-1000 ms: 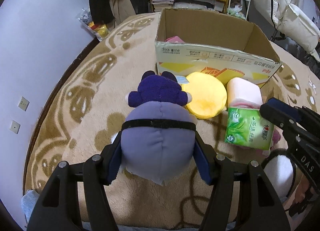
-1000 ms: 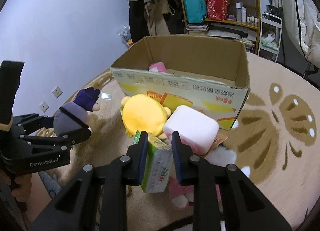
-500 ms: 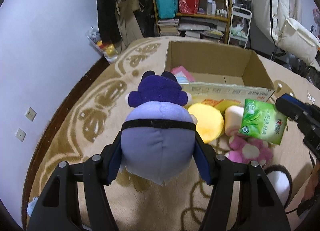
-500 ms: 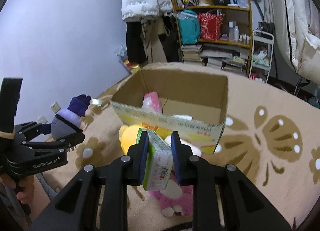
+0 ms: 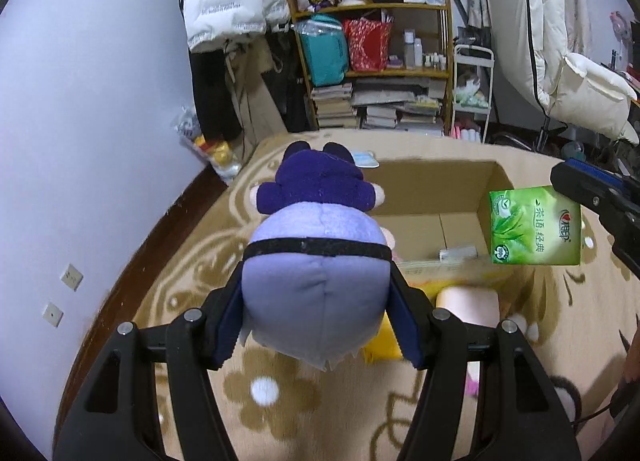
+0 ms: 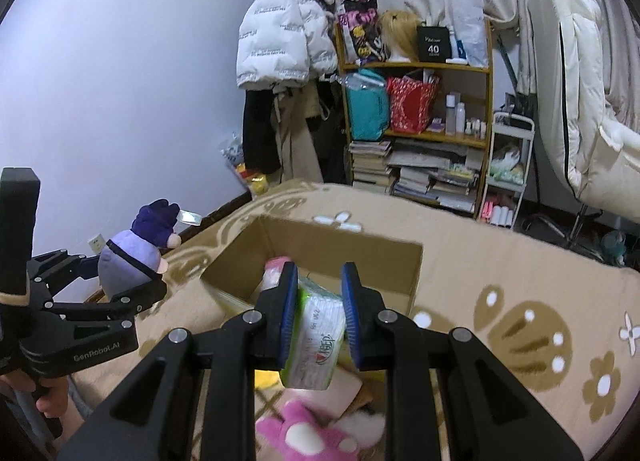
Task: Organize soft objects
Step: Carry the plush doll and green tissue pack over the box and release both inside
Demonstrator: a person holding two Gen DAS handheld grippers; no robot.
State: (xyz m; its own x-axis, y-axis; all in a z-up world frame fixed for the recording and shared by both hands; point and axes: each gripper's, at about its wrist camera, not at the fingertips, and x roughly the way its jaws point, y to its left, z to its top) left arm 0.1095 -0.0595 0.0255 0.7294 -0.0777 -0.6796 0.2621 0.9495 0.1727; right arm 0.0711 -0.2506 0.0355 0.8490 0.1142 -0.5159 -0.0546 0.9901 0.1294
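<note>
The left claw [image 5: 318,309] is clamped on a lavender plush doll with a dark purple top [image 5: 316,261], held above the beige patterned carpet [image 5: 200,261]. At three o'clock, the right claw [image 6: 320,301] grips a green tissue pack [image 5: 534,231] over the open cardboard box [image 5: 436,197].

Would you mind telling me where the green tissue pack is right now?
The tissue pack is held in the right gripper, raised above the near edge of the cardboard box.
</note>
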